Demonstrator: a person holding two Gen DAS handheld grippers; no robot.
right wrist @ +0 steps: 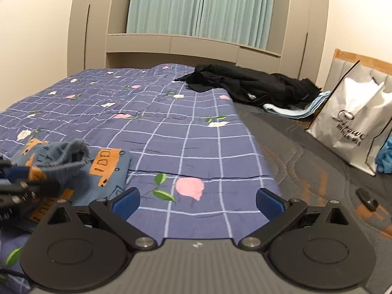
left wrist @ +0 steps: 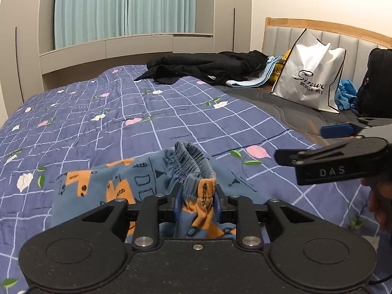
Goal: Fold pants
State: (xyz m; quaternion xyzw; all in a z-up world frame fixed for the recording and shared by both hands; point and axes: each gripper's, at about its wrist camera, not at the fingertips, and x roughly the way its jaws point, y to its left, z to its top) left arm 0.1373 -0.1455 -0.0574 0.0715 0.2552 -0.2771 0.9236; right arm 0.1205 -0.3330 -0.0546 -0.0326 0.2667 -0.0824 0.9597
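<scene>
The pants (left wrist: 137, 183) are blue with orange cartoon prints and a gathered grey-blue elastic waistband. My left gripper (left wrist: 198, 199) is shut on the pants at the waistband, lifting it a little off the blue checked floral quilt (left wrist: 122, 112). The pants also show at the left of the right wrist view (right wrist: 73, 164), with the left gripper's fingers (right wrist: 17, 174) blurred beside them. My right gripper (right wrist: 197, 202) is open and empty over the quilt, to the right of the pants. It also shows at the right edge of the left wrist view (left wrist: 318, 144).
A pile of black clothes (left wrist: 208, 67) lies at the far side of the bed over a light blue cloth (right wrist: 291, 110). A white shopping bag (left wrist: 311, 76) stands by the headboard (left wrist: 343, 34), next to a black backpack (left wrist: 374, 78). A small black object (right wrist: 367, 199) lies on the bare grey mattress (right wrist: 306, 171).
</scene>
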